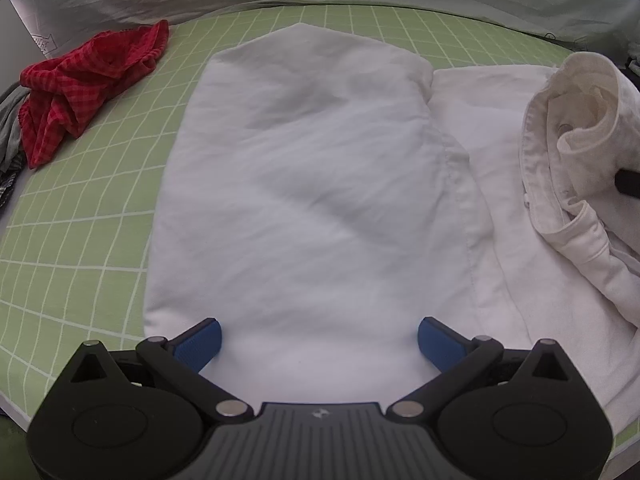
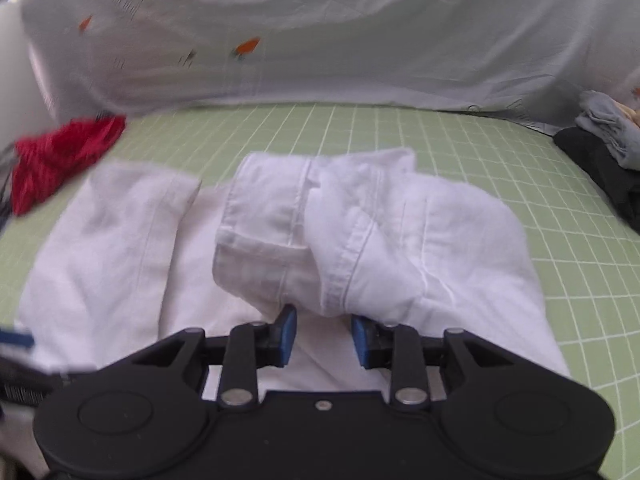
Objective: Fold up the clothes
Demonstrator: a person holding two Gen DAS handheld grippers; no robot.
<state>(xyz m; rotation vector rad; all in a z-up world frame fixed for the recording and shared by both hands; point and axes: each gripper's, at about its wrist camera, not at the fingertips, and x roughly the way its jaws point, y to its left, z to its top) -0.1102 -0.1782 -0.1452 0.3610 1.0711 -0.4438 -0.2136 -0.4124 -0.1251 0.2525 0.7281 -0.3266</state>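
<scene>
A white shirt (image 1: 312, 184) lies on the green grid mat (image 1: 80, 240), its left part folded flat and smooth. My left gripper (image 1: 320, 340) hovers open over the near edge of that flat part, with nothing between its blue pads. At the right, the shirt's collar end (image 1: 572, 128) stands bunched and raised, with a black finger (image 1: 628, 184) of the right gripper beside it. In the right wrist view my right gripper (image 2: 322, 328) has its jaws narrowed on a thick fold of the white shirt (image 2: 320, 264), and the cloth humps up just past the fingertips.
A crumpled red checked garment (image 1: 80, 84) lies at the mat's far left, also visible in the right wrist view as the red garment (image 2: 60, 156). Dark and grey clothes (image 2: 600, 160) are piled at the far right. A pale grey sheet (image 2: 320, 40) hangs behind the mat.
</scene>
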